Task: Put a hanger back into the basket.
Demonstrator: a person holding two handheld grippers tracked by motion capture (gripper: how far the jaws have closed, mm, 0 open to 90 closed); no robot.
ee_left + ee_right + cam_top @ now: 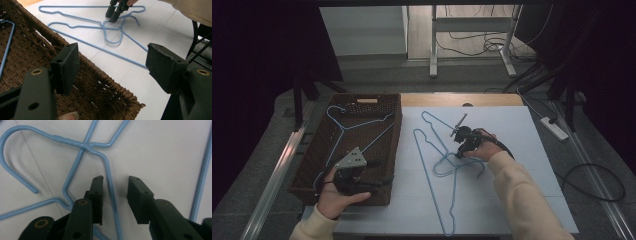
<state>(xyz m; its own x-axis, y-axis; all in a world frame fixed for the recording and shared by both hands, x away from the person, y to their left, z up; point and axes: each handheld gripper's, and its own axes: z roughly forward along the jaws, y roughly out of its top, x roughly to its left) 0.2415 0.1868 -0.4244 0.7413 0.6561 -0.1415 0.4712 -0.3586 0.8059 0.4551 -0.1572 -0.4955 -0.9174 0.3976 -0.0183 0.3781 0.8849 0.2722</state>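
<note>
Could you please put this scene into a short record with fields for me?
Surface: white table top
Basket: brown wicker basket at the left of the table, one blue hanger inside
On the table: two blue wire hangers, overlapping near their hooks
Right gripper: down over the hangers, jaws apart, one hanger wire between them, not yet pinched
Left gripper: open, over the basket's near corner, holding nothing

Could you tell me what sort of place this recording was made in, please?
Probably a lab or workshop test bench: a white-covered table, loose cables on the floor behind, and a power strip beside it.
</note>
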